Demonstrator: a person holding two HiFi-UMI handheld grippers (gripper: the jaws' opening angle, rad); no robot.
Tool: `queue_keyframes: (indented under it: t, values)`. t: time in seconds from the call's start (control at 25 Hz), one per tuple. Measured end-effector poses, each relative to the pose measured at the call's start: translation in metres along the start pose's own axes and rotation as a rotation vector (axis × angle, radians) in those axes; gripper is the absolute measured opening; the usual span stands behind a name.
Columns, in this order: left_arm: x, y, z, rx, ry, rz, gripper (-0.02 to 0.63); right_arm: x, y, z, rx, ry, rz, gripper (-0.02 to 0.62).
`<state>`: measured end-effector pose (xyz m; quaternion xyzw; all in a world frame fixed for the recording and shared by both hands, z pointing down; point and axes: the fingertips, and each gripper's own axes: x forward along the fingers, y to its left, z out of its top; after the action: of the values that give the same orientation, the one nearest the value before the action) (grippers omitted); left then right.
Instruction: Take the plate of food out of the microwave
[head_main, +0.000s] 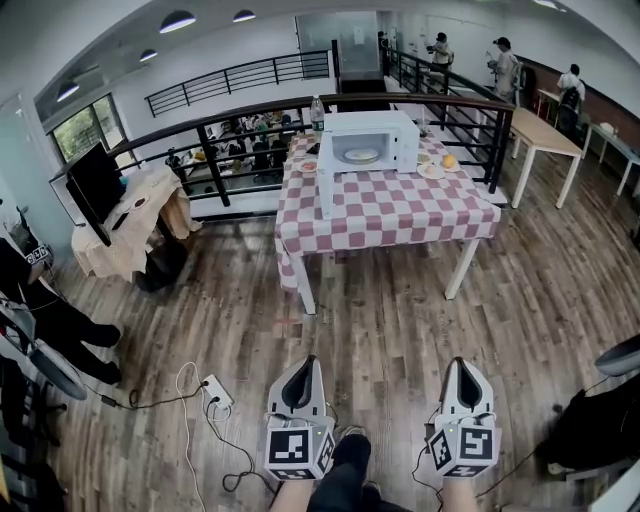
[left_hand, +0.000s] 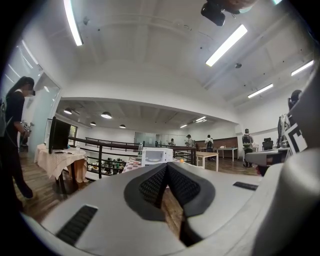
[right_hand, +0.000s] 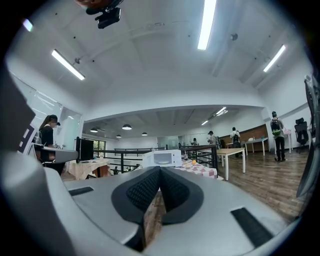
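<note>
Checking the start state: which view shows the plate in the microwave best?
The head view: it looks down into the microwave, with the plate plain inside. Both gripper views show the microwave small and distant, the plate barely a pale shape.

Level left gripper, right gripper (closed)

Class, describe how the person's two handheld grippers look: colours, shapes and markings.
The left gripper and right gripper match: pale grey tapering shells with dark, textured fingers. Each carries a cube of black-and-white square markers at its rear.
</note>
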<state>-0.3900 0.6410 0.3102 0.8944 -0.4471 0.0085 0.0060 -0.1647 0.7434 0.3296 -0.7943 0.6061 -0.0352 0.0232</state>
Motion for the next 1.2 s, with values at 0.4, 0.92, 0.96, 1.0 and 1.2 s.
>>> queue_keyframes:
  t: [0.4,0.92,0.96,1.0,1.2]
  values:
    - [0.09,0.022,-0.007,-0.022,0.0,-0.03,0.011,0.079,-0.011,-0.006,-0.022,0.013,-0.027,-0.008]
    - [0.234,0.058,-0.003,-0.03,0.02,-0.092,0.011,0.218,-0.02,0.005,-0.048,0.032,-0.067,-0.008]
    - [0.243,0.06,-0.003,-0.03,0.02,-0.096,0.011,0.227,-0.021,0.005,-0.041,0.031,-0.069,-0.008]
    - [0.252,0.062,-0.003,-0.03,0.02,-0.1,0.011,0.236,-0.021,0.006,-0.038,0.03,-0.071,-0.008]
    - [0.286,0.068,-0.003,-0.033,0.018,-0.116,0.011,0.272,-0.022,0.009,-0.045,0.028,-0.069,-0.008]
